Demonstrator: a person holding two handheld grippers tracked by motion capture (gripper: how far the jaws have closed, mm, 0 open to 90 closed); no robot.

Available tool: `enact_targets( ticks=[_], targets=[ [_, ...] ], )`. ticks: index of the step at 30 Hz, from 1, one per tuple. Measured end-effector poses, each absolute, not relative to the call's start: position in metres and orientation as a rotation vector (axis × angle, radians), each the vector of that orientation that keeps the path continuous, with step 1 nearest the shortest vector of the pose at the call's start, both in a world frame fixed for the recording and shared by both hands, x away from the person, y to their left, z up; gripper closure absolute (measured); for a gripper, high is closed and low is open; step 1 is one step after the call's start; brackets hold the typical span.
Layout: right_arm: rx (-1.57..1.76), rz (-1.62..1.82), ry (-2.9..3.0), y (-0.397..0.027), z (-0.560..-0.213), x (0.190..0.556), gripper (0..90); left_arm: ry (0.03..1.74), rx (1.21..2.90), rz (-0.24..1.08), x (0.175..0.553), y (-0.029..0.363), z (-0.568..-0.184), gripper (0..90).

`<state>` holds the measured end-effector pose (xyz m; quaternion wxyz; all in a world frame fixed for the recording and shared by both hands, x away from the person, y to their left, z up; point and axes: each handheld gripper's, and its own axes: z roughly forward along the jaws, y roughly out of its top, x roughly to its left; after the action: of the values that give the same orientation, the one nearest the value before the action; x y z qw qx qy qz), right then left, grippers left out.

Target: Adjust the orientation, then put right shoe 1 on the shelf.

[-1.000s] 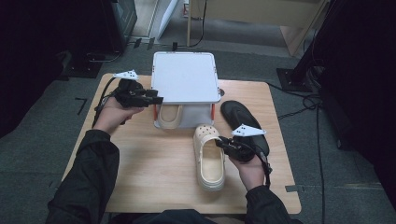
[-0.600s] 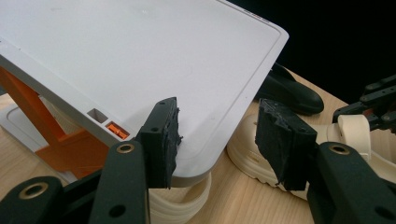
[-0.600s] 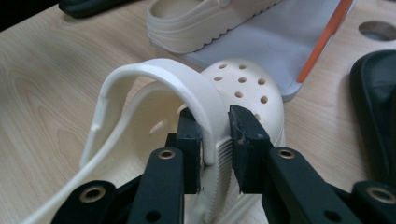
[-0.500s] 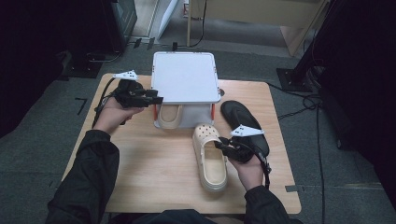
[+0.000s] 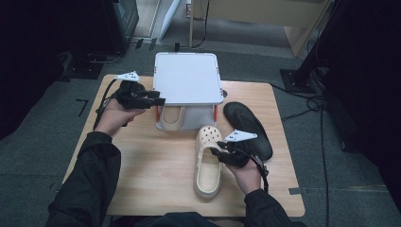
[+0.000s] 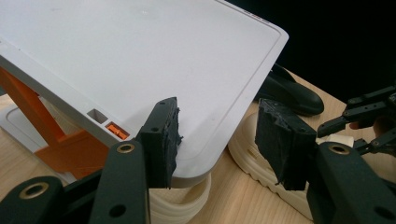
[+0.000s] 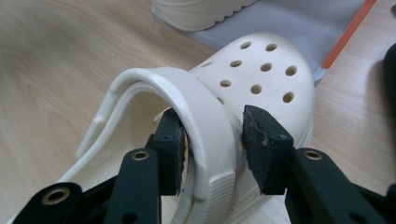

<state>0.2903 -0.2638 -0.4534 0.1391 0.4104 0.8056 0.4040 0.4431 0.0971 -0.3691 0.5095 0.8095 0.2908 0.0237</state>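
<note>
I see the cream clog (image 5: 208,161) flat on the table (image 5: 156,179), toe just short of the white two-tier rack (image 5: 188,78), whose lower tier already holds the other cream clog (image 5: 171,118); my right gripper (image 7: 212,149) has just been opening, and its jaws now stand apart, the heel strap between them with a gap on one side (a second ago the clog sat slightly nearer the rack). I read that as a release, so this clog is parked, not shelved. My left gripper (image 6: 219,135) hangs open at the rack's top corner, gripping nothing; a black slipper (image 5: 248,127) lies to the clog's right.
</note>
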Motion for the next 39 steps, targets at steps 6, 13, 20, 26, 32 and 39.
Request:
enact_targets(
  ticks=[6, 13, 20, 26, 32, 39],
  targets=[
    [1.140, 1.089, 2.296, -0.260, -0.453, 0.290, 69.1, 0.701, 1.946, 0.058, 0.443, 0.097, -0.369, 49.5],
    [1.128, 1.034, 2.266, -0.260, -0.445, 0.287, 76.1, 0.701, 1.940, 0.053, 0.443, 0.098, -0.370, 49.5],
    [1.172, 1.167, 2.202, -0.267, -0.430, 0.290, 78.0, 0.702, 1.936, 0.053, 0.443, 0.098, -0.370, 49.5],
    [1.145, 1.133, 2.160, -0.262, -0.424, 0.304, 77.7, 0.706, 1.938, 0.056, 0.442, 0.098, -0.370, 49.5],
    [1.107, 1.094, 2.152, -0.254, -0.426, 0.322, 77.5, 0.706, 1.936, 0.054, 0.442, 0.098, -0.370, 49.5],
    [1.079, 1.031, 2.167, -0.243, -0.438, 0.339, 76.7, 0.705, 1.936, 0.058, 0.441, 0.098, -0.370, 49.5]
  ],
)
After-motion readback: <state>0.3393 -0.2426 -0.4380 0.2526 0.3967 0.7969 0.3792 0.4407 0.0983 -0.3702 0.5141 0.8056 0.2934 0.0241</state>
